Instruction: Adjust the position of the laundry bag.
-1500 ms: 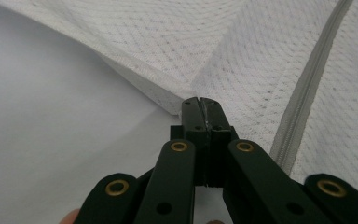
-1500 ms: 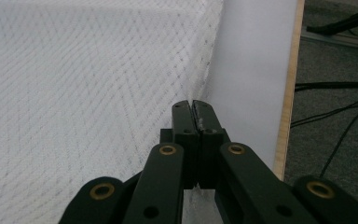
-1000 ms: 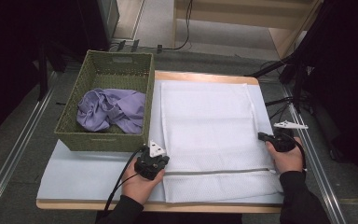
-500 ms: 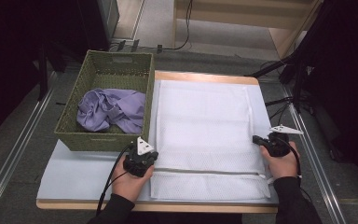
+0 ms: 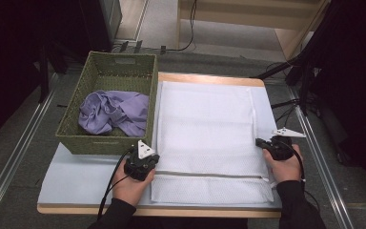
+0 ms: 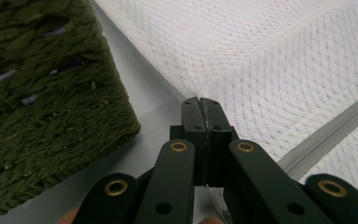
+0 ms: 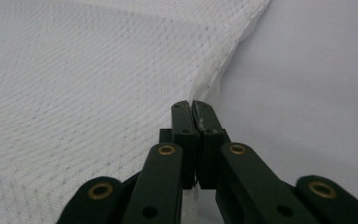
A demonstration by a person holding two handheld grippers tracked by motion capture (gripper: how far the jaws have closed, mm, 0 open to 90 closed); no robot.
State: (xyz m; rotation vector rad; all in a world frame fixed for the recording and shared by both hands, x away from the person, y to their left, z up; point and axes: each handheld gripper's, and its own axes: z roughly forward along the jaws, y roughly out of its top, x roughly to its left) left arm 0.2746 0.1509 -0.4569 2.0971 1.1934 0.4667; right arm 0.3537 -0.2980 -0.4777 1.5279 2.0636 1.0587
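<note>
Both claws are pinching the white mesh bag (image 5: pixel 205 129), the left claw (image 6: pixel 200 105) and right claw (image 7: pixel 192 108) squeezed tight on its side edges. They have been folding it toward the person; the right claw's jaws have just been loosening slightly.

The high view looks forward and down from above the person's side, taking in the whole pale blue table top (image 5: pixel 83 179). Each gripper view looks along its own black jaws, very near the white mesh laundry bag (image 5: pixel 205 124) (image 6: pixel 279 60) (image 7: pixel 74 74), which all three views share.
</note>
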